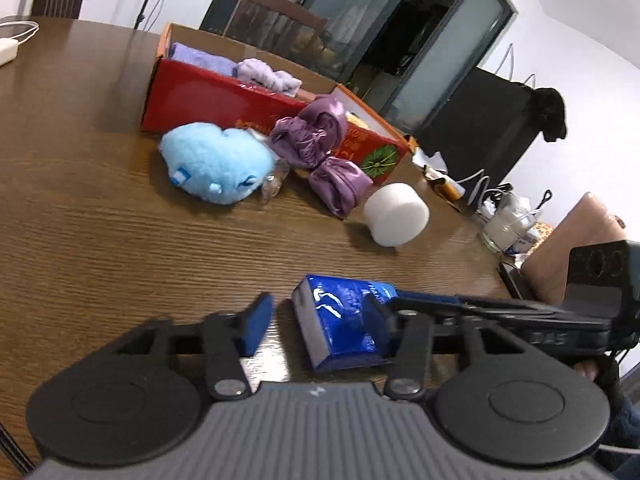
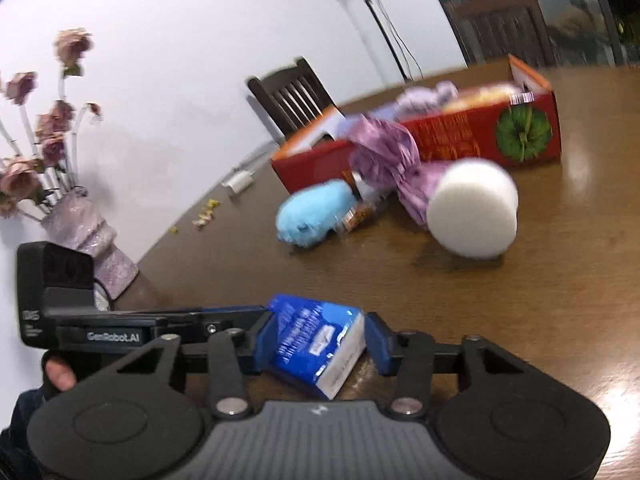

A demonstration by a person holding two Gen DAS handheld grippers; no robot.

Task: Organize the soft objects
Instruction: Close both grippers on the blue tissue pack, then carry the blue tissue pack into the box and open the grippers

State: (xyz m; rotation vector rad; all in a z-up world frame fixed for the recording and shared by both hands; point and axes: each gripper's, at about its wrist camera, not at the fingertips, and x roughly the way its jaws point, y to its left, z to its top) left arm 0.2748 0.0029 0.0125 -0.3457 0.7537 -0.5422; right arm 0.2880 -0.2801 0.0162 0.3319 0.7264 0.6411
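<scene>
A blue tissue pack (image 1: pixel 340 322) lies on the brown table between the fingers of both grippers. My left gripper (image 1: pixel 316 326) is open, its left pad clear of the pack. My right gripper (image 2: pixel 320 340) has its pads on both sides of the same pack (image 2: pixel 316 340), closed onto it. Beyond lie a white foam cylinder (image 1: pixel 396 214) (image 2: pixel 474 208), a purple satin cloth (image 1: pixel 320 148) (image 2: pixel 396 156) and a light blue plush toy (image 1: pixel 218 166) (image 2: pixel 314 210). A red open box (image 1: pixel 224 98) (image 2: pixel 480 136) holds lavender cloths (image 1: pixel 268 74).
A vase of dried pink flowers (image 2: pixel 84 232) stands at the table's left edge. A glass jar (image 1: pixel 506 226), cables and small items sit at the far right edge. A white charger (image 1: pixel 6 50) lies far left. Wooden chairs stand behind the table.
</scene>
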